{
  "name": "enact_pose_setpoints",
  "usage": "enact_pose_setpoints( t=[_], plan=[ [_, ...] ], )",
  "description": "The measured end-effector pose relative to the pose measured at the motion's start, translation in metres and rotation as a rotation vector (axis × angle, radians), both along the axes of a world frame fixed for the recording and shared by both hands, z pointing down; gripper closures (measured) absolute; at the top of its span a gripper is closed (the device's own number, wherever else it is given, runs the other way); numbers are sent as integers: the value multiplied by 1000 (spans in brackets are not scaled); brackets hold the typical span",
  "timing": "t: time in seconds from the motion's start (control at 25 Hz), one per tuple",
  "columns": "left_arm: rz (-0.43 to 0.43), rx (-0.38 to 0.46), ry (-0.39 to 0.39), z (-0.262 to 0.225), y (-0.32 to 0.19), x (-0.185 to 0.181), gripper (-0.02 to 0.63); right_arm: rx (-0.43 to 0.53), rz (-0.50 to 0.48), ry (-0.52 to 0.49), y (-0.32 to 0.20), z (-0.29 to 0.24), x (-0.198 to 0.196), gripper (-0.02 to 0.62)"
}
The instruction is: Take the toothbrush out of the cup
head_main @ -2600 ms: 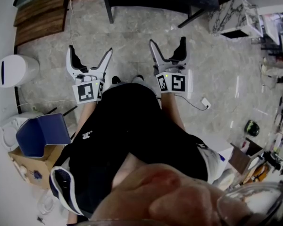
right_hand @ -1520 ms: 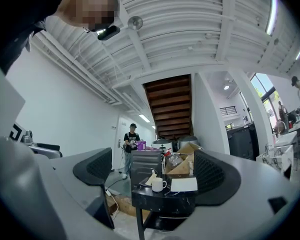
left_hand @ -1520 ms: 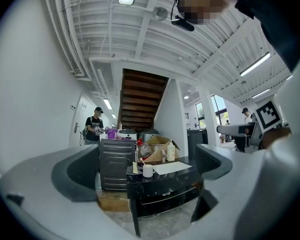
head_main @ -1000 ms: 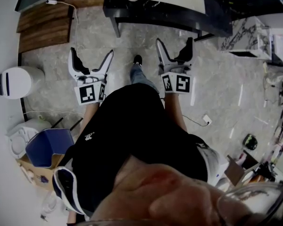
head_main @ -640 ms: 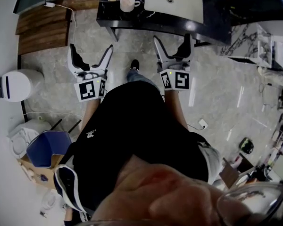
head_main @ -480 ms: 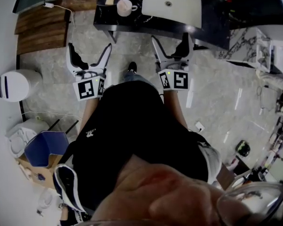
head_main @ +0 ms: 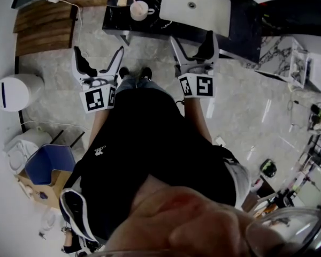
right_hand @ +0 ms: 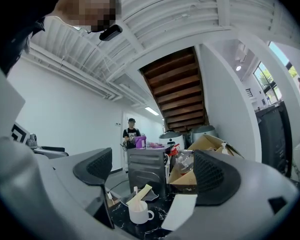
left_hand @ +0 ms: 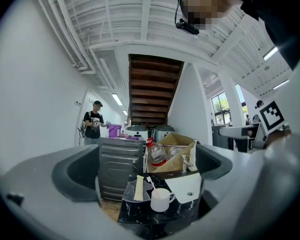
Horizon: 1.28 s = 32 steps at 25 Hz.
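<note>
I have walked up to the dark surface [head_main: 150, 27]: a moment ago it only edged into the top of the head view, and now it lies just beyond my feet. The cup [head_main: 138, 9] stands on it left of the white sink [head_main: 195, 5], the toothbrush [left_hand: 152, 184] leaning inside it. My left hand-held gripper [head_main: 99, 55] and right hand-held gripper [head_main: 191, 40] both gape wide with nothing between the jaws, short of the cup. I judge the approach nearly done, and the reach for the handle comes next.

White toothbrush [left_hand: 149, 183] tilted inside white handled cup [left_hand: 160, 200]
</note>
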State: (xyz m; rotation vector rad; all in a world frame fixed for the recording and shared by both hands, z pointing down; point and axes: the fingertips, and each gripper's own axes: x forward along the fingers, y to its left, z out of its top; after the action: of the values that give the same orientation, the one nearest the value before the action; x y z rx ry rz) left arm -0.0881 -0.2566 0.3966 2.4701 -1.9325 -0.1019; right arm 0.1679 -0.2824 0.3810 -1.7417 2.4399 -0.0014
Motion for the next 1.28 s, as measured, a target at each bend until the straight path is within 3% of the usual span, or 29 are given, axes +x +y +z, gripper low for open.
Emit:
enact_pose_setpoints(
  t=[0.24,0.72,1.28],
  plan=[
    [38,7,-15,0,-15,-13,25,-16,-1,25,-18,14,-21,104],
    [-32,-7,-2,4,-30,-55,25,-102,-95,65,-77,59,-74,106],
    [-175,-50,-6,14,-13,-102,25,-311,-188,129,-169,167,-127,106]
  ],
)
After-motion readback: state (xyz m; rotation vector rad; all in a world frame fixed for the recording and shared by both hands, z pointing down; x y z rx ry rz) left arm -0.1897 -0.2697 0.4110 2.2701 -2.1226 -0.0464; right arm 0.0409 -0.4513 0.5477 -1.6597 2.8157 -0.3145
